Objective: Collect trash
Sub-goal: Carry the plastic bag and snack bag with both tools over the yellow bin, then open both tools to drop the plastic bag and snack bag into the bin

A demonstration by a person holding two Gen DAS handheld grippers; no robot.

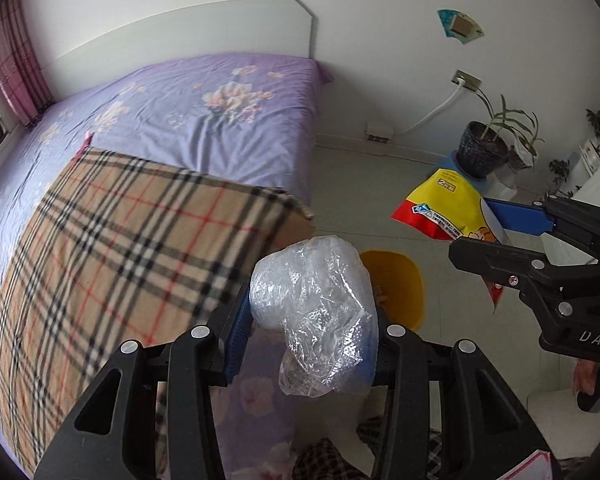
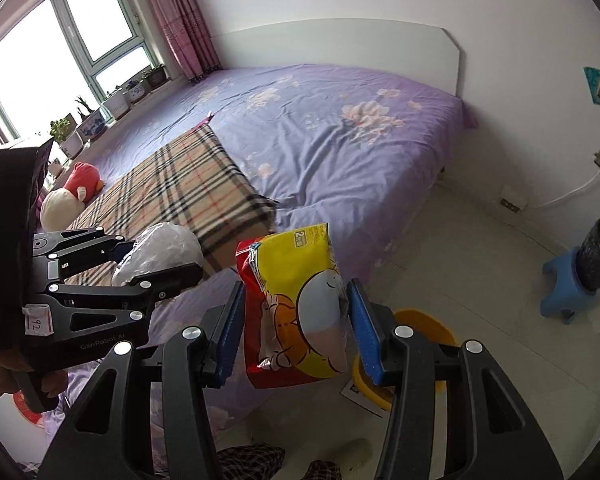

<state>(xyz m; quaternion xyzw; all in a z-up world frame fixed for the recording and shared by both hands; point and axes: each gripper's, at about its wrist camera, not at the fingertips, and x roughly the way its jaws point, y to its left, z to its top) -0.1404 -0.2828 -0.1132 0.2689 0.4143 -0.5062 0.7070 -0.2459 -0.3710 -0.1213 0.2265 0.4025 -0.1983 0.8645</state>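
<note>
My left gripper [image 1: 306, 312] is shut on a crumpled clear plastic bag [image 1: 316, 312], held in the air over the bed's edge, just left of a yellow bin [image 1: 404, 284] on the floor. It also shows in the right wrist view [image 2: 160, 256] with the bag [image 2: 168, 246]. My right gripper [image 2: 296, 320] is shut on a yellow and red snack wrapper [image 2: 296, 312], held above the floor beside the yellow bin [image 2: 432, 328]. In the left wrist view the wrapper [image 1: 444, 208] and right gripper [image 1: 496, 236] sit at right.
A bed with a purple floral sheet [image 1: 204, 120] and a plaid blanket [image 1: 120, 236] fills the left. A potted plant on a blue stool [image 2: 572, 292] stands by the wall. A paper scrap [image 2: 360, 398] lies by the bin. A plush toy [image 2: 72, 196] lies on the bed.
</note>
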